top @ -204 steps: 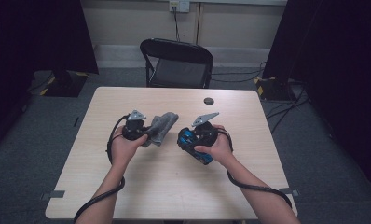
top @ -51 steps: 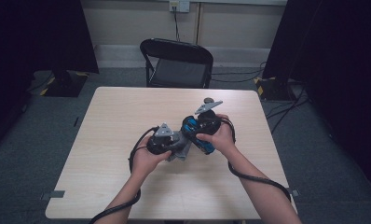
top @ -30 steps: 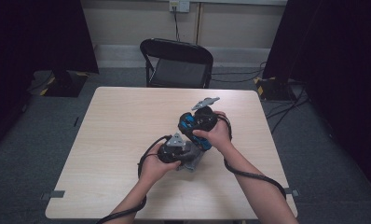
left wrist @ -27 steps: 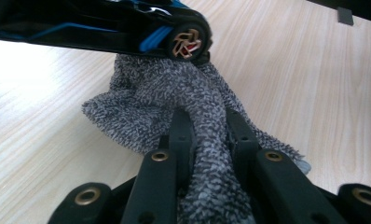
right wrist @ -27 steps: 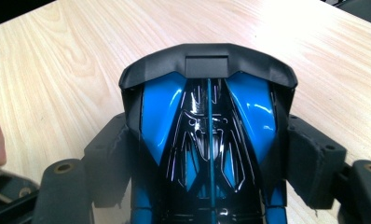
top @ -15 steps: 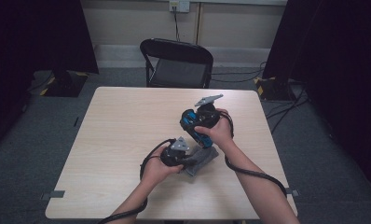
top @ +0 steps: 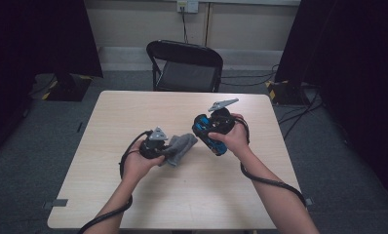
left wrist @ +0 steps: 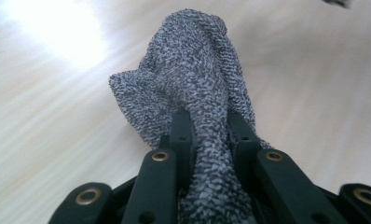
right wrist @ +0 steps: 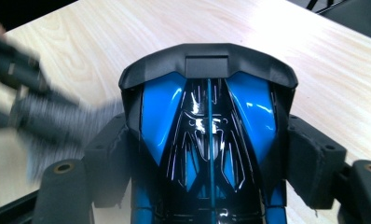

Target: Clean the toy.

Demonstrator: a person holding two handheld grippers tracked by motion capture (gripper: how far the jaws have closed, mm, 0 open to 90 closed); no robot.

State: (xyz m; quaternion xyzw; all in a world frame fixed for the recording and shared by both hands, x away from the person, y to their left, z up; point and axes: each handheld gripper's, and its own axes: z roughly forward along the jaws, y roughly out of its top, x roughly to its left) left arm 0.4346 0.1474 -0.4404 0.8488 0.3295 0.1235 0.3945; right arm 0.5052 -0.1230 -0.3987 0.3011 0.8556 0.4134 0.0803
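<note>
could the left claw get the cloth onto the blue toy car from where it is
Probably yes. The left claw grips the grey cloth, whose free end lies close beside the blue toy car held by the right claw, with nothing between them.

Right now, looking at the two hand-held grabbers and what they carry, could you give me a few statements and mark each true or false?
1. The left gripper is clamped on a grey knitted cloth. True.
2. The right gripper holds a red toy car. False: the toy car between its jaws is blue and black.
3. The table has a pale wood top. True.
4. The cloth is draped over the chair. False: it is bunched in the left gripper's jaws, low over the table.
5. The black folding chair behind the table has someone sitting in it. False: its seat is empty.
</note>
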